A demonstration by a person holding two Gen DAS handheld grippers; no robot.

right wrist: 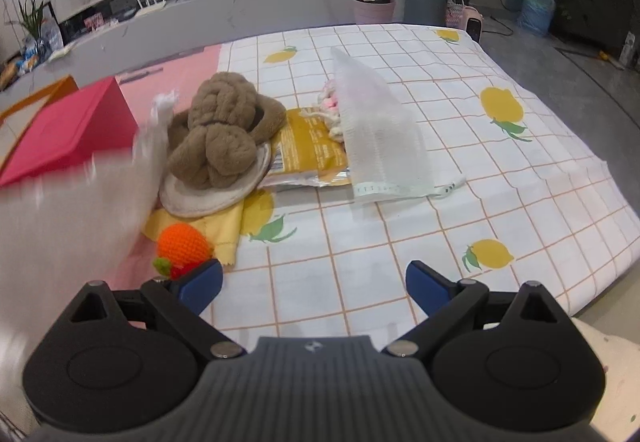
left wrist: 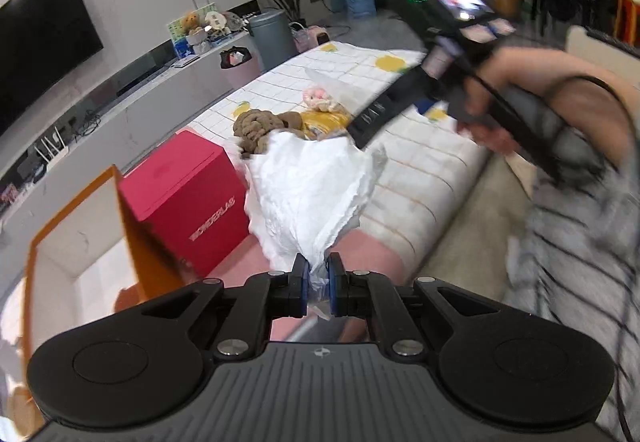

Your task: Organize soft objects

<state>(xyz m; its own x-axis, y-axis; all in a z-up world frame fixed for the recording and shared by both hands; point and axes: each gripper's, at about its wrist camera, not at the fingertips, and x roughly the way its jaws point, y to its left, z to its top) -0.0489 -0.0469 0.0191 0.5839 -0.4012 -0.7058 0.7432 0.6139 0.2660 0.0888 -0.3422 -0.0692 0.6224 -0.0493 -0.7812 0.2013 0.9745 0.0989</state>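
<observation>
My left gripper (left wrist: 318,274) is shut on a crumpled white tissue-like sheet (left wrist: 312,186), held in the air over the table's near edge; the same sheet shows as a white blur (right wrist: 80,202) at the left of the right wrist view. On the lemon-print tablecloth (right wrist: 460,170) lie a brown knotted plush (right wrist: 224,130) on a round cream pad (right wrist: 216,194), an orange crocheted fruit (right wrist: 184,246), a yellow packet (right wrist: 308,146), a white mesh bag (right wrist: 376,138) and a pink-and-white yarn piece (right wrist: 330,102). My right gripper (right wrist: 314,286) is open above the cloth, nothing between its fingers.
A red box (left wrist: 188,194) and an orange-rimmed open box (left wrist: 72,242) stand at the left of the table. In the left wrist view a person's hand (left wrist: 516,98) holds the right gripper's handle over the pile. A TV, cabinet, bins and plants line the back wall.
</observation>
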